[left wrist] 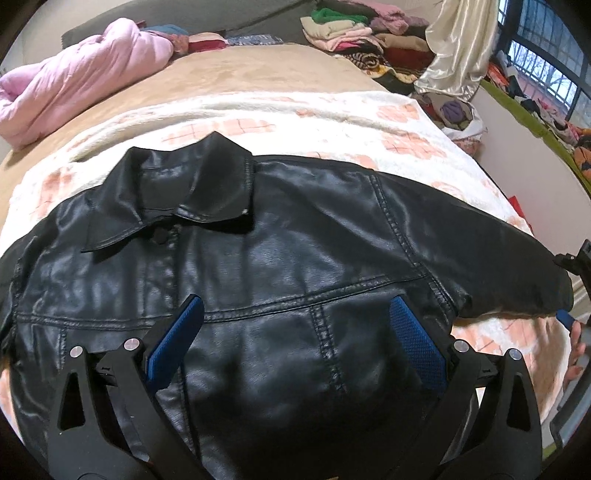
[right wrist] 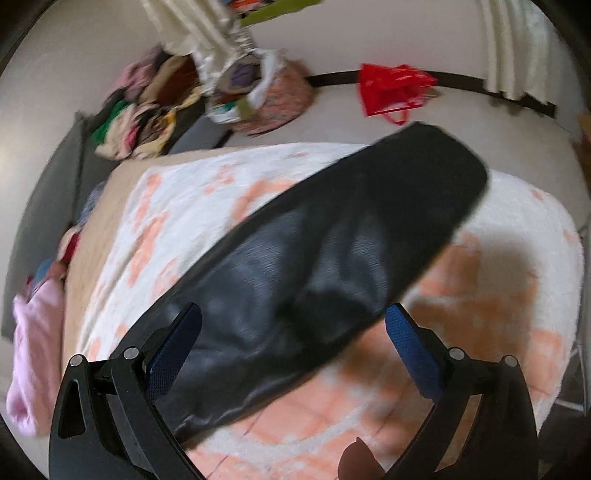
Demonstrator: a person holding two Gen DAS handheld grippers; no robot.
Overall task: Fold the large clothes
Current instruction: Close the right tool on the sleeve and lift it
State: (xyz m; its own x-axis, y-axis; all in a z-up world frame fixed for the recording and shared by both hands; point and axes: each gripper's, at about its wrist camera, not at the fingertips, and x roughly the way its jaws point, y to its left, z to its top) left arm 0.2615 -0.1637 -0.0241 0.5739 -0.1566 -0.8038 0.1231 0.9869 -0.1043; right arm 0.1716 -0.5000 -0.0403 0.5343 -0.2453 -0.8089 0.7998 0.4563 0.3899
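A black leather jacket (left wrist: 280,258) lies front up on a white blanket with orange flowers (left wrist: 332,125), collar toward the far side. Its right sleeve (left wrist: 498,258) stretches out to the right. My left gripper (left wrist: 295,310) is open above the jacket's chest, holding nothing. In the right wrist view the sleeve (right wrist: 351,240) runs diagonally across the blanket (right wrist: 498,295). My right gripper (right wrist: 293,314) is open above the sleeve's upper part, holding nothing. The right gripper also shows at the right edge of the left wrist view (left wrist: 576,291).
A pink quilt (left wrist: 74,74) lies at the bed's far left. Piles of folded clothes (left wrist: 351,29) sit at the far side. A cream curtain (left wrist: 461,44), a bag of clothes (right wrist: 266,92) and a red plastic bag (right wrist: 395,88) are on the floor past the bed.
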